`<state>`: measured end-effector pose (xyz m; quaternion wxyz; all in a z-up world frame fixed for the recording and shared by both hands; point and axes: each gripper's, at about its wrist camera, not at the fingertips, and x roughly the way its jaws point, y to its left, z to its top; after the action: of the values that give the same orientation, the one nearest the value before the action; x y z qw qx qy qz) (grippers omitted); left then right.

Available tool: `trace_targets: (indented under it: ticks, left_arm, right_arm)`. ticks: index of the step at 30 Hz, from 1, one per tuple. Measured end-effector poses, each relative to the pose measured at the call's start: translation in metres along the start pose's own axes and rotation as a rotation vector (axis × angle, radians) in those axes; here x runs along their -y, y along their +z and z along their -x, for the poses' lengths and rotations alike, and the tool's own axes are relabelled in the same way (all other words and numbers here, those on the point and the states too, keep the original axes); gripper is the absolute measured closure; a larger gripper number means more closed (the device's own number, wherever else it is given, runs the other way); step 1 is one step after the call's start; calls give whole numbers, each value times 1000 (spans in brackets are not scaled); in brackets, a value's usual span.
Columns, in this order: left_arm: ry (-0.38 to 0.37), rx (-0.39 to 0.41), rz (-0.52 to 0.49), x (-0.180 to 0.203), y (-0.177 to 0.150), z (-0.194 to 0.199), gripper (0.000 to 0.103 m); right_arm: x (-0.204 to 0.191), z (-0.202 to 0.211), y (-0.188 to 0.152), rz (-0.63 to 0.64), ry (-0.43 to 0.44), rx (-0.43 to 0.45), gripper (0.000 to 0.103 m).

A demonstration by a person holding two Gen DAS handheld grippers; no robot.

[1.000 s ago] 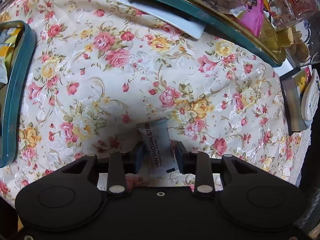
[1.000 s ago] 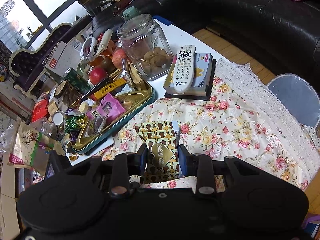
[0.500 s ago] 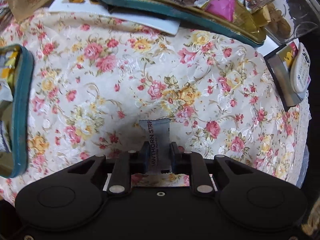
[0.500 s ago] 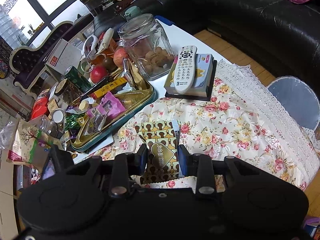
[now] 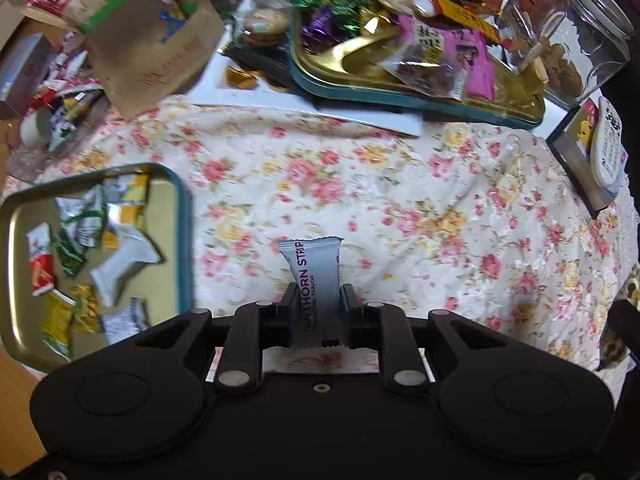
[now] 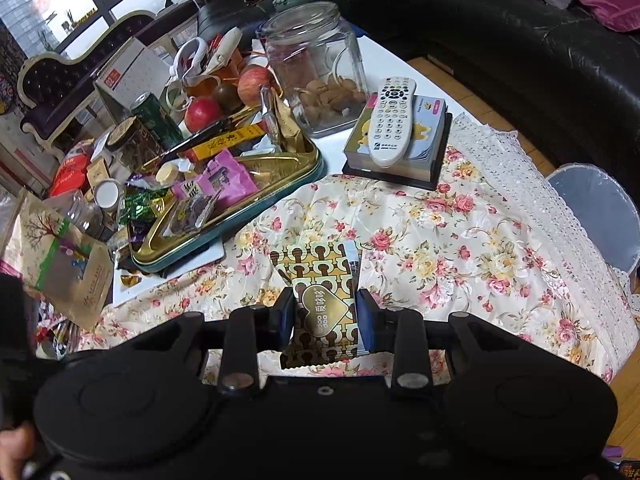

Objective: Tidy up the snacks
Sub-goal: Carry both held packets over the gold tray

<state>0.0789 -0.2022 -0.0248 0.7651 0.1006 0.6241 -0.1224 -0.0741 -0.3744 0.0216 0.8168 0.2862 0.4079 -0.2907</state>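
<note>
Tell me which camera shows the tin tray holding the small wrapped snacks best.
Left wrist view. The tin tray lies at the left, most of its teal rim and the wrappers inside visible. The right wrist view does not show it; there only the cluttered gold tray appears.

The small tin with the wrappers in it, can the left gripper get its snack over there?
Probably yes. The left gripper is shut on the hawthorn strip packet, held above the floral cloth. The small tin lies open just beside it, with nothing between them.

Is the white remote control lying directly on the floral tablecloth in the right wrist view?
No, the white remote control rests on a stack of books, which sits at the edge of the floral tablecloth.
</note>
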Motion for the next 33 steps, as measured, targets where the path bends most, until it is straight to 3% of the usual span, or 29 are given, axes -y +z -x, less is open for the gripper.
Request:
trace_targets:
  ticks: [10,27,33]
  left_arm:
    - [65,76,5,-66,0,23,76]
    - [153,91,241,-219,-2,32,76]
    - [167,106,277,-254,-4,35,74]
  right_arm:
    - [-60,-20,-18,119,10,-44,69]
    - [-178,-45,-74,316,96,-120,69]
    - [-212,-49,-92,370,137,-138,69]
